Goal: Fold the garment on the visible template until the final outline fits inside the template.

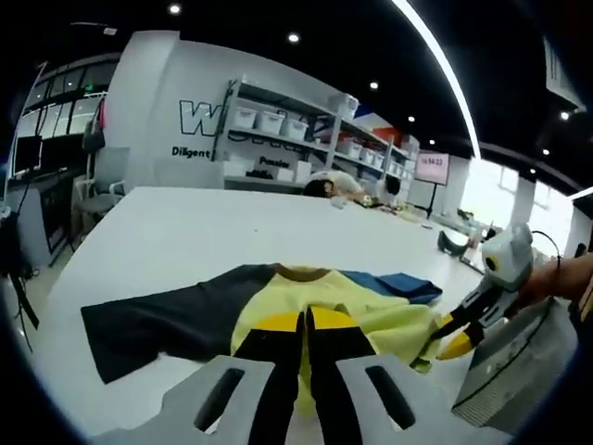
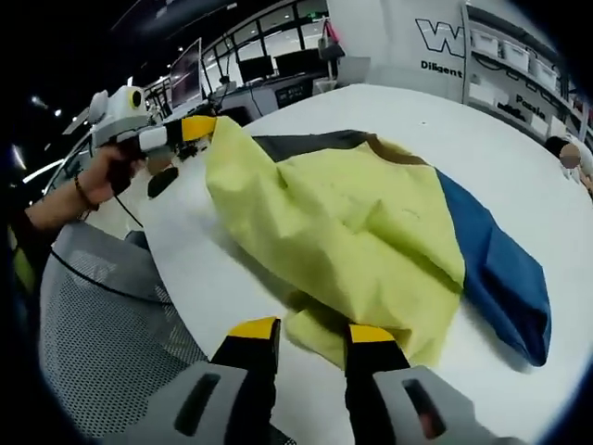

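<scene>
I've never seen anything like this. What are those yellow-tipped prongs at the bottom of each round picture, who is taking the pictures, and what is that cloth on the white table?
There is no robot arm here. A person holds a hand tool, called a gripper, in each hand, and a small camera rides on each one. The prongs are that gripper's two jaws.

The left gripper view looks along the left gripper, whose jaws are pressed together on the edge of a garment. The right gripper view looks along the right gripper, with its jaws apart over the cloth's near edge.

The garment is a shirt with a yellow body, one black sleeve and one blue sleeve, lying on a white table. In the right gripper view the left gripper lifts a corner of it.
</scene>
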The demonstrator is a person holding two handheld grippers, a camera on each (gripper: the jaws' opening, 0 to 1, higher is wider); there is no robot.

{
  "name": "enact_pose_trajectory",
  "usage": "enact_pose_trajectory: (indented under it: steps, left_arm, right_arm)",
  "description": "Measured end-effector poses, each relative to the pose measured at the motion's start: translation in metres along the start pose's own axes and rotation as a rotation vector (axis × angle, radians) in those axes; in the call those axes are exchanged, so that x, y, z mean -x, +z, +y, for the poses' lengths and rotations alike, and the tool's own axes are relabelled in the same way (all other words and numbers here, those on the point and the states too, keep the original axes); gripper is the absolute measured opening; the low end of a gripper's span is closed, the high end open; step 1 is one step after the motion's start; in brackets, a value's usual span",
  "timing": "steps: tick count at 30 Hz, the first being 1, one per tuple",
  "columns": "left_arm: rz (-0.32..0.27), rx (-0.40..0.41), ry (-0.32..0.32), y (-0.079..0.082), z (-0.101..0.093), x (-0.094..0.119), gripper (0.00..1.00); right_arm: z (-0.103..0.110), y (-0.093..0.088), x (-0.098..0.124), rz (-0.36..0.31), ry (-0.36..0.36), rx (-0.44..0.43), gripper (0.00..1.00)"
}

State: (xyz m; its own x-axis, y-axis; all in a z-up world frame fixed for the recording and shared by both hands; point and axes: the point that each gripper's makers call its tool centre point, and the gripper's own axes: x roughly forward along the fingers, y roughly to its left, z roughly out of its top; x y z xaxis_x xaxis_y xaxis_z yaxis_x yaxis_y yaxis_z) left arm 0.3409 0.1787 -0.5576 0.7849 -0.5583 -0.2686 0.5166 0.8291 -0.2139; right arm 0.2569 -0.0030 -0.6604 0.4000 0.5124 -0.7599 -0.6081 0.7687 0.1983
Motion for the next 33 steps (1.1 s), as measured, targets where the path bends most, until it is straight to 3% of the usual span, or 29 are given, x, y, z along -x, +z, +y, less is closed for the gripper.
enact_pose_trajectory:
  steps: [4, 6, 12, 18, 20, 22, 27, 30, 33]
  left_arm:
    - [-0.001, 0.009, -0.001, 0.000, 0.001, 0.001, 0.00]
    - [0.000, 0.013, 0.001, 0.000, 0.002, 0.001, 0.00]
    - [-0.008, 0.024, 0.001, 0.002, 0.003, 0.001, 0.00]
    - [-0.015, 0.026, -0.007, 0.003, 0.003, 0.002, 0.00]
    - [-0.017, 0.011, -0.007, 0.003, 0.003, 0.002, 0.00]
    - [-0.006, 0.004, -0.010, 0.001, 0.002, 0.001, 0.00]
    - [-0.002, 0.005, -0.016, 0.000, 0.001, 0.001, 0.00]
    - [-0.001, -0.003, -0.013, -0.001, 0.001, 0.000, 0.00]
    - [-0.026, -0.015, -0.017, 0.004, 0.000, 0.001, 0.00]
  right_arm:
    - [-0.003, -0.001, -0.006, 0.015, -0.028, 0.086, 0.21]
    - [-0.001, 0.000, -0.008, 0.025, -0.034, 0.078, 0.16]
    - [-0.005, -0.004, -0.012, 0.078, -0.066, 0.127, 0.19]
    - [-0.010, -0.007, -0.012, 0.116, -0.093, 0.109, 0.15]
    - [-0.014, -0.009, -0.012, 0.141, -0.131, 0.179, 0.12]
    - [-0.011, -0.009, -0.013, 0.148, -0.149, 0.214, 0.12]
    - [-0.008, -0.008, -0.015, 0.125, -0.132, 0.202, 0.03]
    - [-0.016, -0.005, -0.015, 0.129, -0.167, 0.279, 0.00]
    - [-0.014, -0.006, -0.014, 0.136, -0.133, 0.236, 0.00]
